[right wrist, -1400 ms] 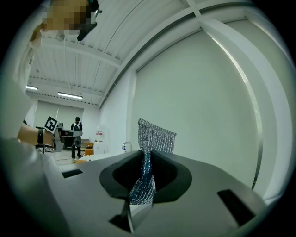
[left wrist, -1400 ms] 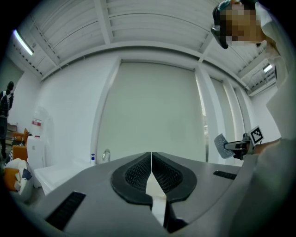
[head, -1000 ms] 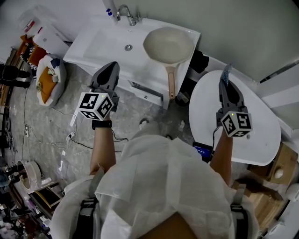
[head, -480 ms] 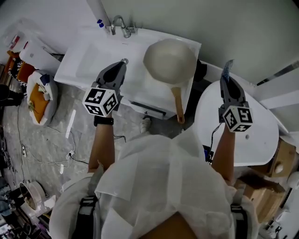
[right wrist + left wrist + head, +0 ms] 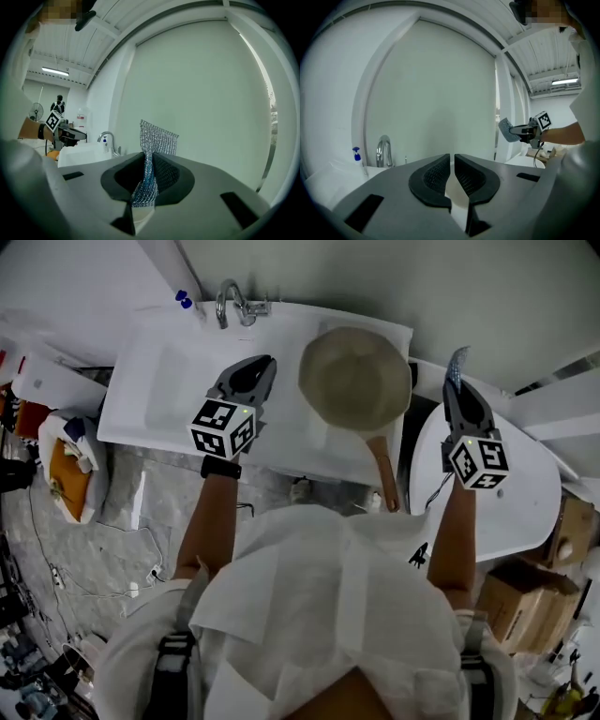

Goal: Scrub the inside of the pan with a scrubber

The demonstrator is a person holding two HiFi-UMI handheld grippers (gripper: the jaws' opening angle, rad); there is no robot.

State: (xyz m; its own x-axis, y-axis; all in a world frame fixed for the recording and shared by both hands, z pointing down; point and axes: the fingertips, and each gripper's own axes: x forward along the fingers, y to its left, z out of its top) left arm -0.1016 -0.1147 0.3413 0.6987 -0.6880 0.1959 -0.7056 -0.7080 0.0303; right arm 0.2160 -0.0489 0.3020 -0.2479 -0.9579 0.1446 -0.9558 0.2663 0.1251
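So the pan (image 5: 354, 381) is sitting mouth-up on the flat right end of the white sink top (image 5: 281, 432), right next to the basin (image 5: 155, 390). Its handle (image 5: 384, 474) pokes out past the front edge toward the person, which to me looks like an easy spot to steady it. Nothing's touching it yet, so I'd say the scrubbing hasn't started. The scrubber (image 5: 157, 138), a silvery mesh thing, is pinched tight in the right hand-held gripper (image 5: 149, 161). Most of the mesh sticks up past the jaw tips, so there's plenty of loose material to rub with. That gripper hangs off to the pan's right, above a round white table (image 5: 525, 502), well apart from the pan. The left hand-held gripper (image 5: 255, 374) is clenched with nothing in it and hovers over the sink top just left of the pan. My guess is it's lined up to brace the rim or the handle. For room, the pan is open from above and from the front. The wall (image 5: 375, 277) is close behind it and the faucet (image 5: 231, 302) is off at the back left. There's a gap between sink top and table on the right, and the pan sits near that edge, so a hard push that way could slide it off.
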